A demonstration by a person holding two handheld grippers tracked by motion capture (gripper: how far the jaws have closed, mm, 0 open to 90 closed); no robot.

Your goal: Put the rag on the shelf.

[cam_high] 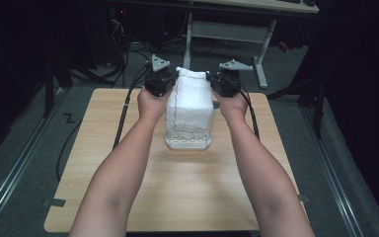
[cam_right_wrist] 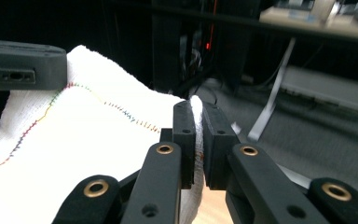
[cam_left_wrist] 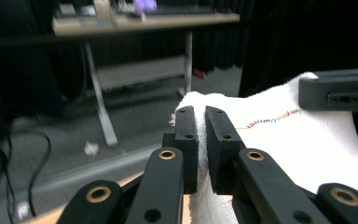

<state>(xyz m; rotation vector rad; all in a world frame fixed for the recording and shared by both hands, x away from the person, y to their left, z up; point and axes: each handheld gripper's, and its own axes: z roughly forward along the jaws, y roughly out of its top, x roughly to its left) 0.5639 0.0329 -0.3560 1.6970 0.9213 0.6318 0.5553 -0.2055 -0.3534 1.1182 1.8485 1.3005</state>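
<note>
The left gripper (cam_high: 161, 79) is pinching the left top corner of a white towel (cam_high: 190, 106), its jaws closed on a fold of the cloth, as the left gripper view shows with the weave squeezed between the two black jaws. The towel is hanging above the middle of the wooden table (cam_high: 177, 182), stretched between the two hands, its lower edge gathering just over the tabletop. The right gripper (cam_high: 225, 81) is holding the opposite top corner, jaws likewise clamped on a thin ridge of cloth.

The step in hand seems to be lifting and spreading the towel by its two upper corners, probably ahead of laying it flat or folding it. The next move likely calls for keeping both corners level and taut while lowering the cloth toward the table.

The towel is looking soft and coarse-woven, like gauze or terry, with a multicoloured stitched line (cam_right_wrist: 121, 112) running across it. The table is showing pale wood grain with rounded corners.
</note>
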